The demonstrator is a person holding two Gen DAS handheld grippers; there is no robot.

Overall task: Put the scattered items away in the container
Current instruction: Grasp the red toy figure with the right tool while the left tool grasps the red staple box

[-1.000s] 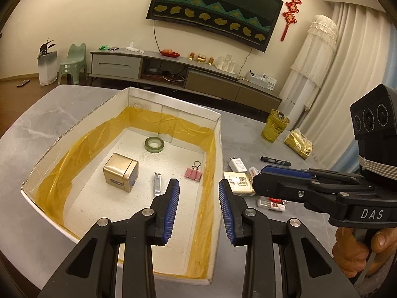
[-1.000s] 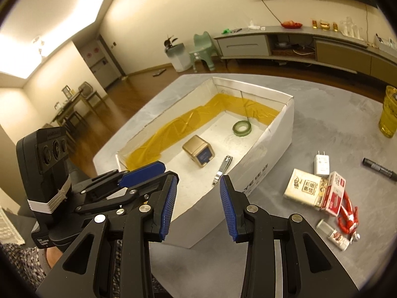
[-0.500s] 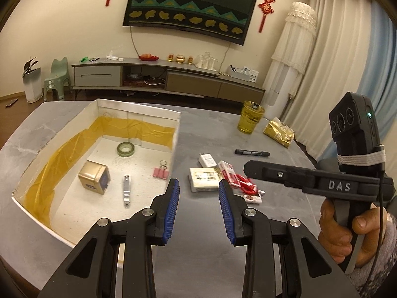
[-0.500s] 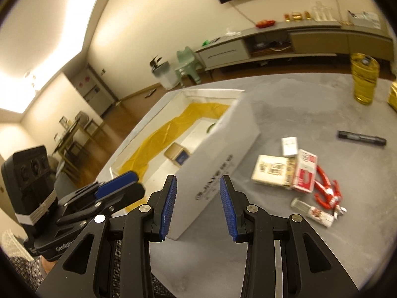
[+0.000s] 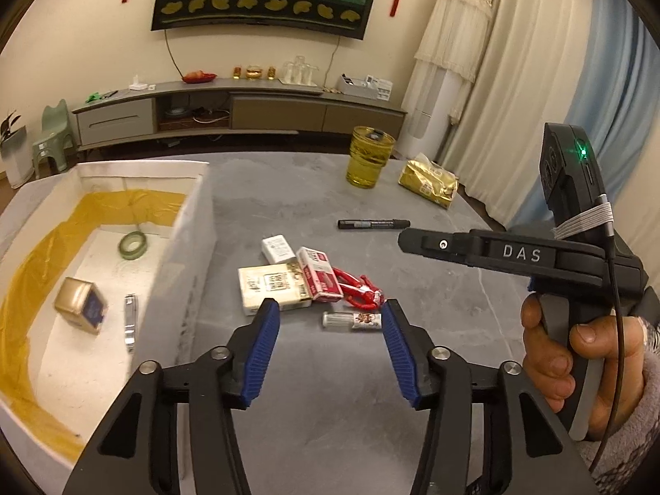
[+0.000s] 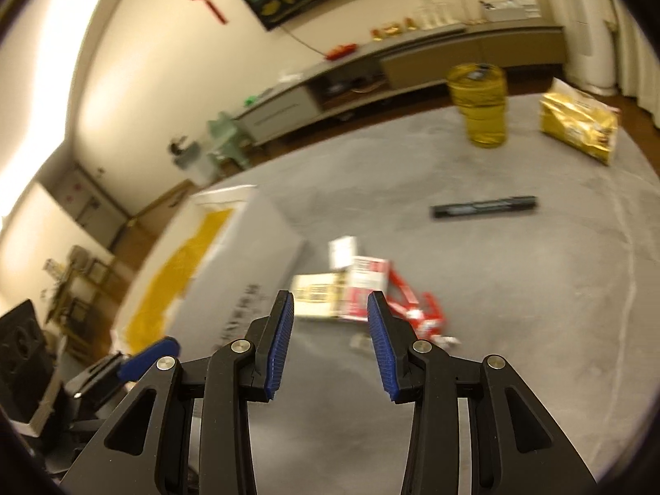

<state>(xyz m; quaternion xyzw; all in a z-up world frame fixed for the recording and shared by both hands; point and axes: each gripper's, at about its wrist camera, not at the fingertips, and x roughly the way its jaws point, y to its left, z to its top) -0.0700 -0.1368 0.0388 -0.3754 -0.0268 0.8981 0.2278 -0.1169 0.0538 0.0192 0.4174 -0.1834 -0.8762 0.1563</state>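
1. While both tools gape empty, left tool (image 5: 328,346) hovers over the small clear glass vial (image 5: 352,321) lying on the grey surface (image 5: 330,412), beside the white foam container (image 5: 194,247).
2. Vial judged light, slippery, fragile; grip mid-body, gently.

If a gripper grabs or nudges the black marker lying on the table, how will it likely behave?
The black marker looks like a stiff, slim round barrel, so a nudge across its length would probably roll it on the smooth grey table. It seems light. It lies flat and alone, so fingers closing across the barrel should hold it, though the smooth barrel may slip.
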